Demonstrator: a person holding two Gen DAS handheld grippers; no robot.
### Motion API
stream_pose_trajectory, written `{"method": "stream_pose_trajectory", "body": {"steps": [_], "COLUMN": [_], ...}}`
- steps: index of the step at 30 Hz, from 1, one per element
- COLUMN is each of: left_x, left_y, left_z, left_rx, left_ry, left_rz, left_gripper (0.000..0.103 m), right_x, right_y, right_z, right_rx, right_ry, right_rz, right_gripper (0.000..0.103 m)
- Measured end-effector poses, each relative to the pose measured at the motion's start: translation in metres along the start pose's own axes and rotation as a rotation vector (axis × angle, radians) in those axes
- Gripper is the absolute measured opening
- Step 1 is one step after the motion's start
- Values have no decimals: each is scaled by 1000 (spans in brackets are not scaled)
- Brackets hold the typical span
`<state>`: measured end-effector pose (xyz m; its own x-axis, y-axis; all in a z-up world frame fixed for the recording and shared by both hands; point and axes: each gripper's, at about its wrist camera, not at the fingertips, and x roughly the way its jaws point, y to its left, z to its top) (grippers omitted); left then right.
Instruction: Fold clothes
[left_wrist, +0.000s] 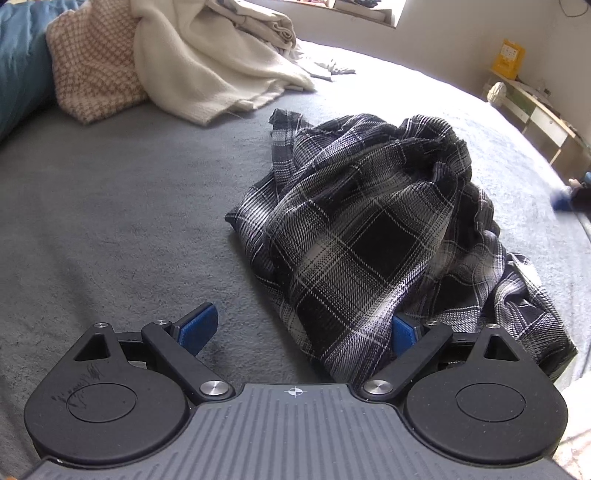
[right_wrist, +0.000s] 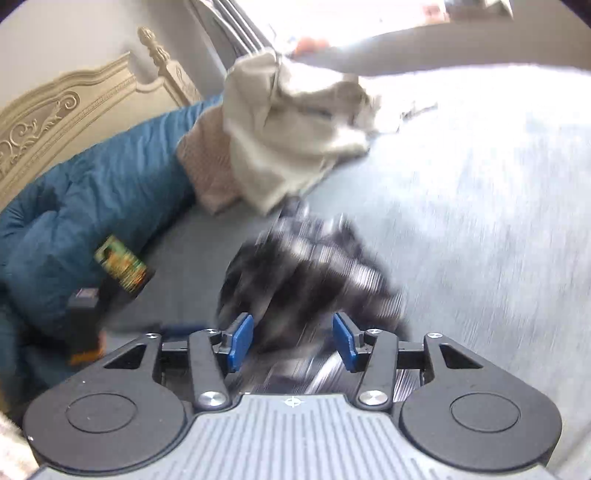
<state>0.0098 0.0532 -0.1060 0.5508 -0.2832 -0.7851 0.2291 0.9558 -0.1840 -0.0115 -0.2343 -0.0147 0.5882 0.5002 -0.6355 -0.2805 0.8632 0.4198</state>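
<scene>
While your left gripper (left_wrist: 301, 328) jaws gape with the crumpled plaid shirt (left_wrist: 373, 229) draped over their right pad on the bed (left_wrist: 110, 206), your right gripper (right_wrist: 293, 341) jaws stand half open around its blurred hem; closing now risks pinching several layers.

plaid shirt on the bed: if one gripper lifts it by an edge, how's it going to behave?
Probably floppy: the plaid shirt lies crumpled in soft folds, so it should drape and unfurl rather than hold shape. Likely light, thin woven cloth. On the fuzzy grey bed cover, a push would likely bunch it rather than slide it.
</scene>
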Motion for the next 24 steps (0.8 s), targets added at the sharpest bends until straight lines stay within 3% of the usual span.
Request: {"method": "stream_pose_trajectory", "body": {"steps": [9, 11, 13, 14, 19, 24], "left_x": [-1, -4, -9, -13, -36, -57], "left_y": [15, 19, 26, 30, 52, 49], "left_z": [-8, -10, -11, -10, -4, 7], "left_rx": [-19, -9, -7, -16, -80, -71], "left_ry": [21, 22, 21, 15, -36, -138], "left_rz": [-5, -6, -16, -28, -91, -96], "left_gripper": [95, 95, 95, 95, 95, 95], "right_x": [90, 104, 106, 104, 91, 78], "right_y": [20, 25, 33, 38, 58, 79], "right_z": [36, 32, 22, 17, -14, -46], "right_rx": [-134, -143, -176, -199, -275, -310], "right_ry": [2, 22, 33, 37, 85, 155], "right_rz": [-13, -16, -15, -11, 36, 110], "right_gripper": [57, 51, 29, 24, 16, 15]}}
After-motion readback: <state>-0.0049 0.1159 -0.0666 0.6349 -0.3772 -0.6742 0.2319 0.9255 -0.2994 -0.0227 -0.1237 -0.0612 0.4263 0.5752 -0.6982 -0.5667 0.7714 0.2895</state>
